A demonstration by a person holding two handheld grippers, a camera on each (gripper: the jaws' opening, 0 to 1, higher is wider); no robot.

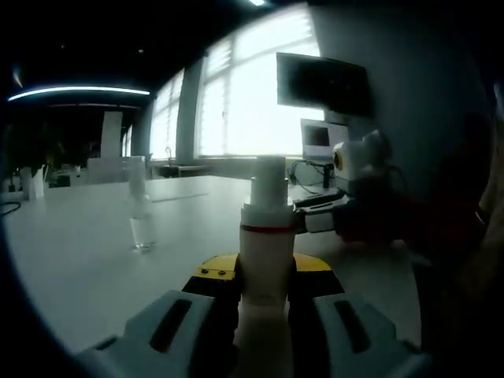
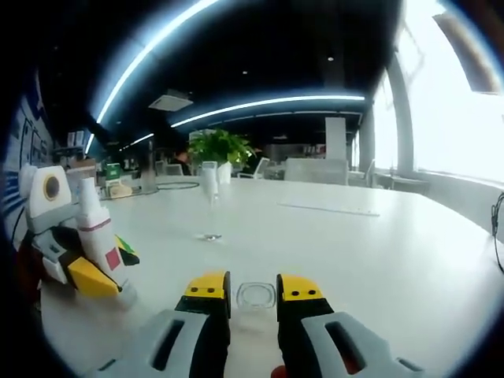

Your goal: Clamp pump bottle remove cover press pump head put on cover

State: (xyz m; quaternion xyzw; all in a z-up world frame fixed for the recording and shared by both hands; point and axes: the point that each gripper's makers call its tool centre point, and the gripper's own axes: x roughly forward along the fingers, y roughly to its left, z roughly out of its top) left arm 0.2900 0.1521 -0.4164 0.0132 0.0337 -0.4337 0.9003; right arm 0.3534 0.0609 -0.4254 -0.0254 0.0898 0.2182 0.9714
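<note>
"White plastic pump bottle with the red band: where does it sit?"

"Between the yellow-tipped jaws of the left tool, upright, straight ahead of that tool. The jaws press on its body from both sides, and its bare pump head stands above them."

"And the right tool?"

"Its jaws are drawn close, with a small clear round piece between the yellow tips and touching both. It looks like the clear plastic cover seen end-on, though I cannot tell for sure."

"Where is the bottle from that tool?"

"Off to its left and near. In the left gripper view, the right tool comes in from the right, its tips just beside the bottle's neck; I cannot tell whether they touch it."

"Anything else on the white table?"

"A clear slender upright container stands alone ahead of both tools, apart from the bottle. Beyond it, at the table's far end, is a green leafy plant. A dark wall monitor hangs ahead of the left tool, beside bright windows."
</note>
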